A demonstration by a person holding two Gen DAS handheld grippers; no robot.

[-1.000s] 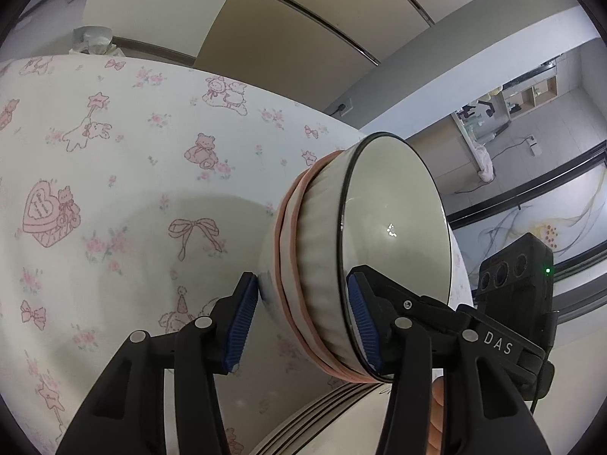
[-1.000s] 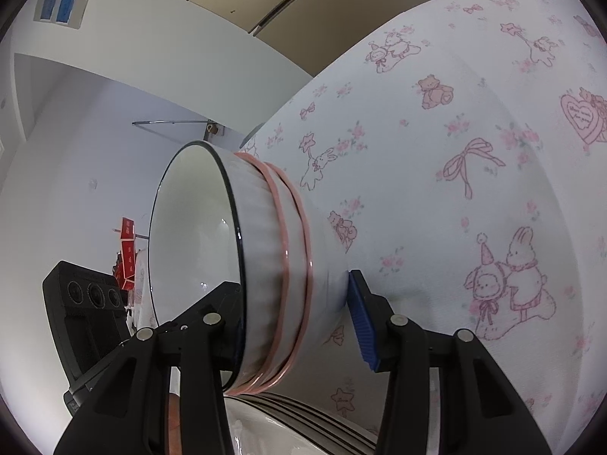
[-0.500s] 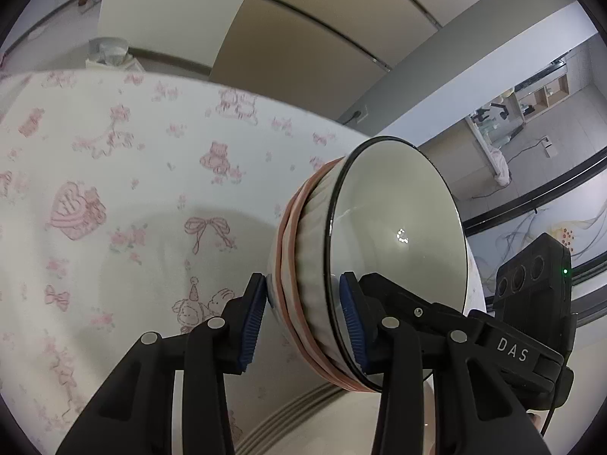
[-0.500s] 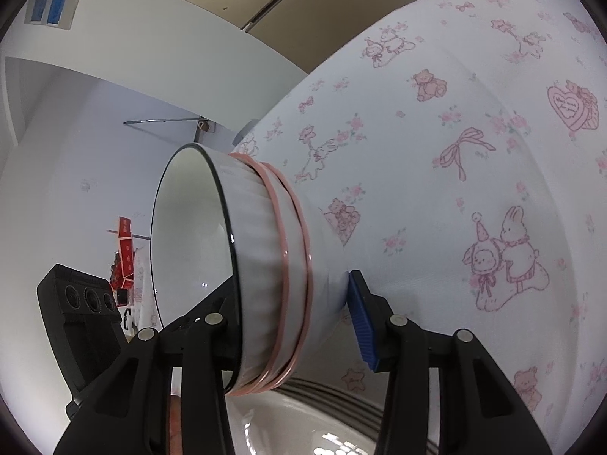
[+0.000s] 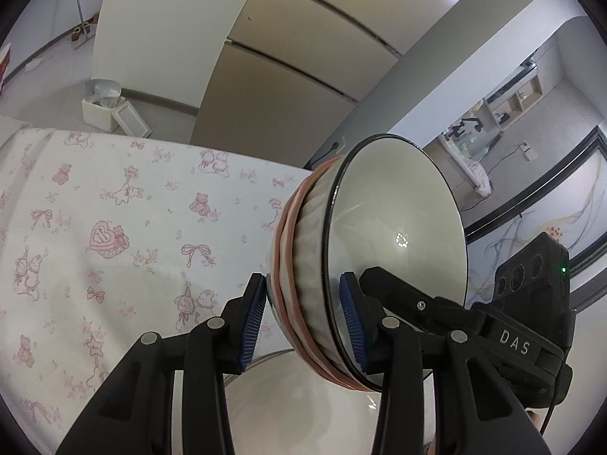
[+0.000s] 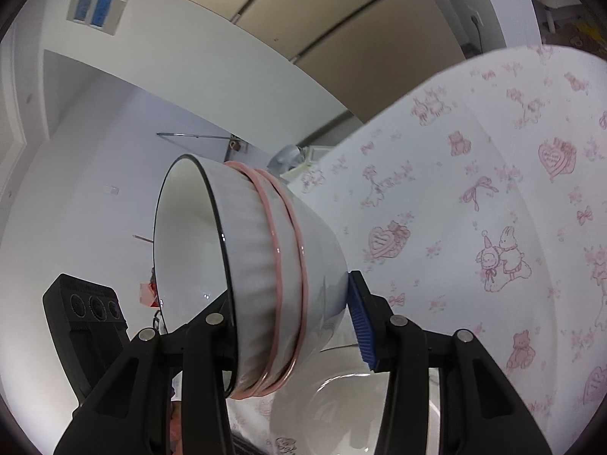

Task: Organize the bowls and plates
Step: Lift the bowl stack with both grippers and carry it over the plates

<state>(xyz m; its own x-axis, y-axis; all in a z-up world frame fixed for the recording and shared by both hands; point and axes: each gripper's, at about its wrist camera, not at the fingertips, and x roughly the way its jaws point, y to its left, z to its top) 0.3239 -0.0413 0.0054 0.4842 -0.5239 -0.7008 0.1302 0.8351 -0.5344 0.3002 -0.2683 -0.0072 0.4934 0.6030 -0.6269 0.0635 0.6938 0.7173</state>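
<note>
A stack of nested bowls (image 5: pixel 364 265) hangs on its side above the table: a white ribbed bowl with a black rim inside pink-rimmed ones. My left gripper (image 5: pixel 303 318) is shut on the stack's lower edge, one blue pad inside the bowl and one on the outer wall. My right gripper (image 6: pixel 292 326) is shut on the same stack of bowls (image 6: pixel 250 265) from the other side, with its blue pad against the base. Under the stack lies a white plate (image 5: pixel 303 402), which also shows in the right wrist view as the plate (image 6: pixel 360 409).
A tablecloth (image 5: pixel 114 227) printed with pink bears and bows covers the table. Beyond its far edge a small white box (image 5: pixel 106 113) stands on the floor by beige cabinet doors (image 5: pixel 284 87). The other gripper's black housing (image 5: pixel 531 288) sits close on the right.
The left jaws closed onto the stack's edge. Both grippers then rose with the bowls, so the tablecloth and the plate now lie farther below.
</note>
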